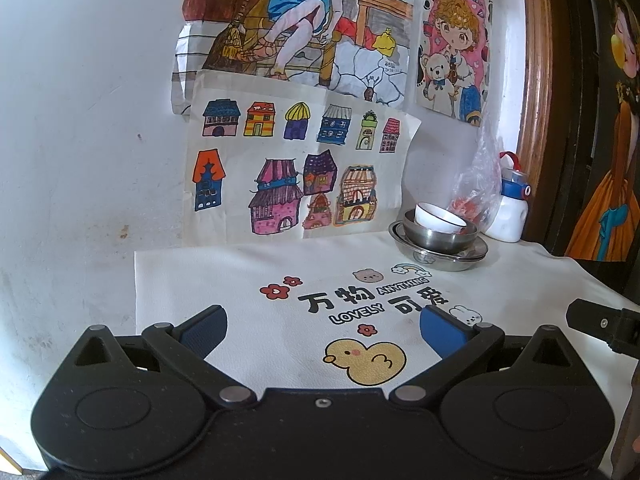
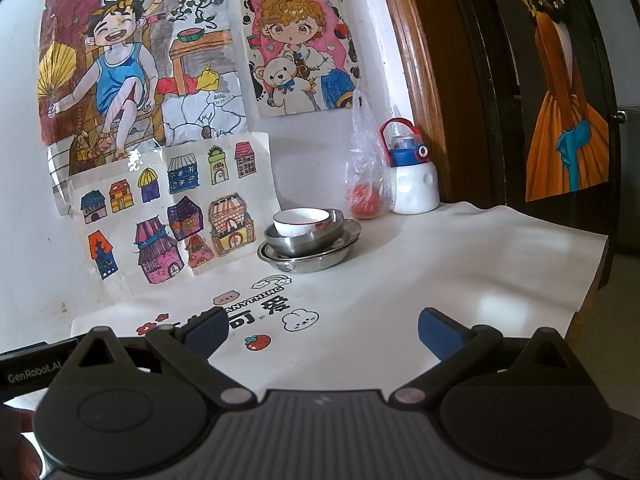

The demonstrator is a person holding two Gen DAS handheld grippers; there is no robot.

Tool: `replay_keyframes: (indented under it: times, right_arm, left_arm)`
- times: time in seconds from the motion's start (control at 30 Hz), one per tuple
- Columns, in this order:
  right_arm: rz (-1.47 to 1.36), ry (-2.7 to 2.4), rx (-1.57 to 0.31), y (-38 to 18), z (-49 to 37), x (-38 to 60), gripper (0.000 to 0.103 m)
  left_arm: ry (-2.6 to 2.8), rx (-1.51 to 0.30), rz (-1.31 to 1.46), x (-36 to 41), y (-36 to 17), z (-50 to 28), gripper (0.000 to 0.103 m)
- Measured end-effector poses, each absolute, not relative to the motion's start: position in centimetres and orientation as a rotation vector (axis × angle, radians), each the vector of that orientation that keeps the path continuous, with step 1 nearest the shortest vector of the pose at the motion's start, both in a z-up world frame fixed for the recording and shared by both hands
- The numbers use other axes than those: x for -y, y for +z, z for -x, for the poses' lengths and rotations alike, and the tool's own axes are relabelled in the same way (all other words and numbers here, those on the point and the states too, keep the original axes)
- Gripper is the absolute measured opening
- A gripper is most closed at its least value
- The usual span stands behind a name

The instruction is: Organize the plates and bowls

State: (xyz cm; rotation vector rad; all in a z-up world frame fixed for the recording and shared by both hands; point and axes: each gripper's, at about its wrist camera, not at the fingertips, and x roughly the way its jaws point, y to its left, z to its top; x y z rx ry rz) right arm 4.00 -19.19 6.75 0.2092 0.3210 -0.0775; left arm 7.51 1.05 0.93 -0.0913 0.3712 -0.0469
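Observation:
A stack of dishes stands at the back of the table by the wall: a white ceramic bowl [image 1: 438, 218] [image 2: 301, 222] sits tilted inside a steel bowl [image 1: 440, 238] [image 2: 306, 240], which rests on steel plates [image 1: 440, 258] [image 2: 310, 258]. My left gripper [image 1: 322, 330] is open and empty, low over the table mat, well short of the stack. My right gripper [image 2: 322, 330] is also open and empty, in front of the stack. A part of the right gripper shows at the right edge of the left wrist view [image 1: 604, 324].
A white mat [image 2: 440, 272] with cartoon prints covers the table; its right edge drops off. A white bottle with a blue and red lid [image 2: 412, 176] and a clear plastic bag holding something red [image 2: 366, 184] stand behind the stack. Drawings hang on the wall [image 2: 168, 200].

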Motion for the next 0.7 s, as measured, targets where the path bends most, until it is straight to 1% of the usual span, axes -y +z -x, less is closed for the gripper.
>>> replay_keyframes:
  times: [0.37,0.7]
  right_arm:
    - [-0.210,-0.073,-0.326,6.81,-4.01,19.13,0.103]
    - [-0.210,-0.071,-0.331,6.70,-4.23,19.10,0.103]
  left_arm:
    - [-0.078,-0.400,0.128,-1.01,0.81,-7.52,0.102]
    - [-0.072,-0.388,0.112,-0.83,0.75,-7.49,0.102]
